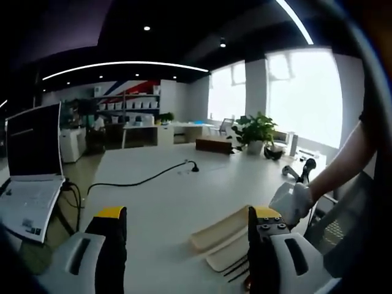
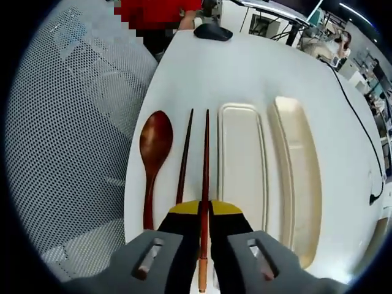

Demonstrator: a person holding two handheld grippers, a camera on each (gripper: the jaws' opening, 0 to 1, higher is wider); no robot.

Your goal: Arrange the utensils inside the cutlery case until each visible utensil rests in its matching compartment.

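The right gripper (image 2: 204, 211) is clamped on one chopstick (image 2: 204, 165), while the second chopstick (image 2: 184, 156) and wooden spoon (image 2: 153, 153) lie on the white table (image 2: 202, 67) just left of the empty cutlery case (image 2: 242, 165), its lid (image 2: 297, 171) at the right. The left gripper (image 1: 187, 223) hovers with jaws apart, holding nothing. Nothing is stowed yet, so all three utensils remain to place.

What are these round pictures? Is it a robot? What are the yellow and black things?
No robot: a person holds a hand-held gripper in each hand, and each carries a camera looking along its jaws. In the right gripper view, the right hand-held gripper is shut on one chopstick. Beside it on the white table lie another chopstick, a wooden spoon, and a cream case with its lid. In the left gripper view, the left hand-held gripper is open, holding nothing, above the table; a laptop sits at the left.
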